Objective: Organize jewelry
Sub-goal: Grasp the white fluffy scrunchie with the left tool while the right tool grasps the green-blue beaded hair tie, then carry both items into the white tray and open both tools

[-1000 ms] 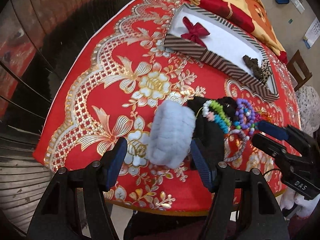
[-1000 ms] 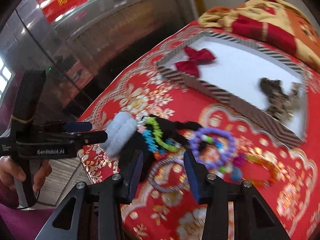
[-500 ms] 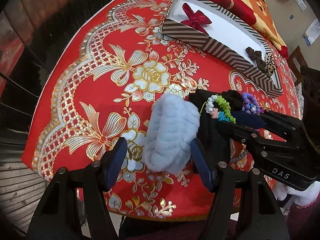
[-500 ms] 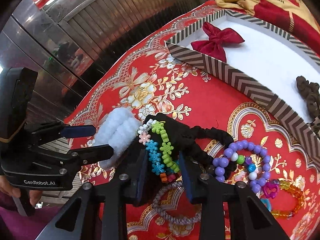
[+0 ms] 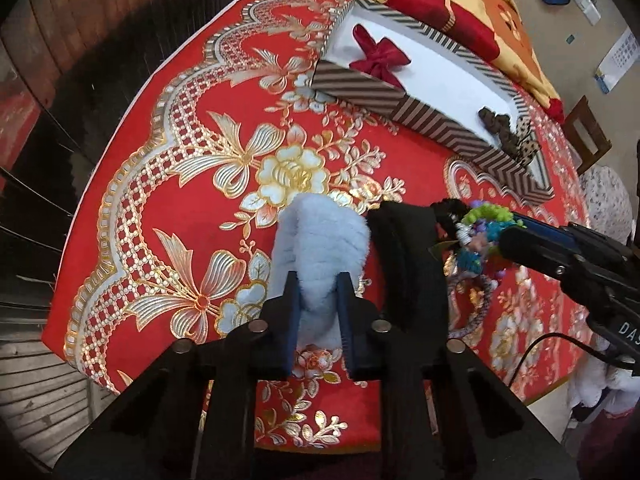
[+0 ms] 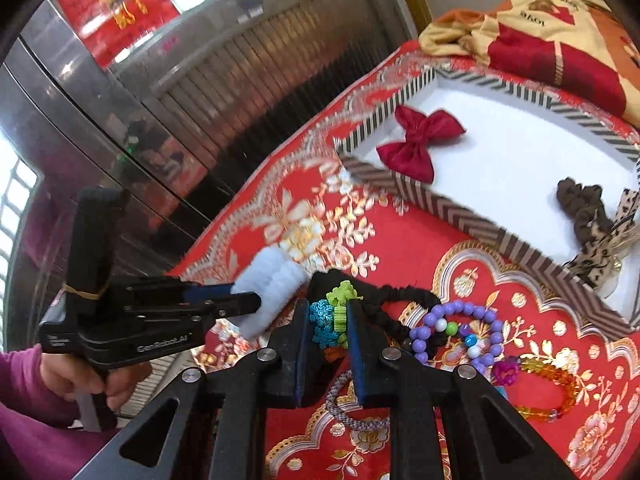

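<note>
The fluffy blue scrunchie (image 5: 320,248) is pinched by the left hand-held gripper (image 5: 318,320), the snowflake bracelet (image 6: 332,320) by the right hand-held gripper (image 6: 328,344) (both closed), with the striped box (image 6: 460,208) at upper right.

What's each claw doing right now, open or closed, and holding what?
Left claw: closed on the fluffy pale-blue scrunchie.
Right claw: closed on the colourful snowflake bracelet.

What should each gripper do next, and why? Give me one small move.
Probably lift both straight up, then carry toward the striped box. The left gripper is shut on the fluffy blue scrunchie, and the right gripper is shut on the snowflake bracelet. Both items seem entangled with the black headband, so rise slowly.
</note>
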Demonstrator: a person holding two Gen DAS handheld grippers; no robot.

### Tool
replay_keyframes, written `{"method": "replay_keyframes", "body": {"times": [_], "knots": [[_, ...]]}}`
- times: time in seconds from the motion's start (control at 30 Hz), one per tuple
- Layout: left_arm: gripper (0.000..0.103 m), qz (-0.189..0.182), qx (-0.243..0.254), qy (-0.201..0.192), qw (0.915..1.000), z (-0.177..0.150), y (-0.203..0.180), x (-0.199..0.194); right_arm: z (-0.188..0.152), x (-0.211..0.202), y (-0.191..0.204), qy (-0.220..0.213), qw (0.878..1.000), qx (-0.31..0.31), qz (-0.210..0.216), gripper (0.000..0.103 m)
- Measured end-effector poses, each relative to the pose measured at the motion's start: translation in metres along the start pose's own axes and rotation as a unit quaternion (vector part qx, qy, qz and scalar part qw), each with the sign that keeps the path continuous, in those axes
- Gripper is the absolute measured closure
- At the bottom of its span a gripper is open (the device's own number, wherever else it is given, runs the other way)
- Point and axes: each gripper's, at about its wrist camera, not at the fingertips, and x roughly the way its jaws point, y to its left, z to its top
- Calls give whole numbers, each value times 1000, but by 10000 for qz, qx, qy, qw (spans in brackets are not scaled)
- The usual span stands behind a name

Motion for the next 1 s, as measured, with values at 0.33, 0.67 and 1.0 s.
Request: {"method": "replay_keyframes", "body": {"times": [0.33, 0.67, 1.0], "knots": [[89, -57, 121, -386, 9992, 19, -11, -29, 16, -38, -2, -556, 9982, 40, -207, 86], [89, -112, 604, -728, 9955, 62, -45, -39, 33, -64, -35, -905, 9931, 368, -642, 86], [89, -100, 982, -817, 9918, 100, -78, -27, 45, -75, -66, -1036, 9881, 674, -920, 86]]}}
